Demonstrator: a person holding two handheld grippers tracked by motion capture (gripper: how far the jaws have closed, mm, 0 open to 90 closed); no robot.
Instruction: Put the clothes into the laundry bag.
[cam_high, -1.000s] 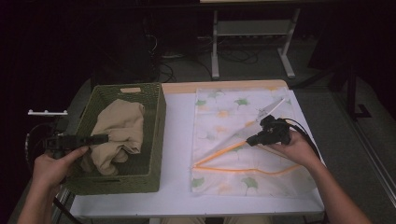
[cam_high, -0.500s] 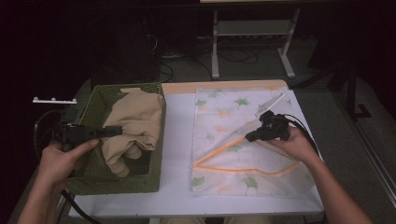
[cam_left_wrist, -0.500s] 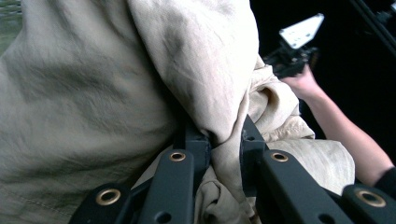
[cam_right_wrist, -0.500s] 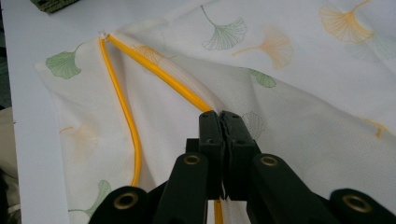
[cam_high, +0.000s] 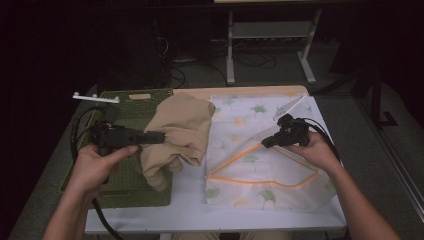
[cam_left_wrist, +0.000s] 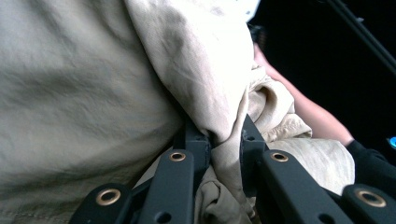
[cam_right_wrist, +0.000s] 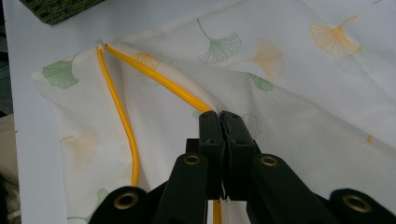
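Tan garment (cam_left_wrist: 93, 93) swallows left gripper (cam_left_wrist: 224, 135) tips; basket (cam_high: 125, 185) half covered.

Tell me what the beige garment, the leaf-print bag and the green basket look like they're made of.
Beige garment: seemingly matte woven cloth, perhaps cotton, soft and creased where the left gripper pinches it. Leaf-print bag: thin, semi-sheer fine mesh, likely synthetic, its weave visible up close, with an orange zipper along the opening, held by the right gripper. Green basket: looks woven, matte; material unclear.
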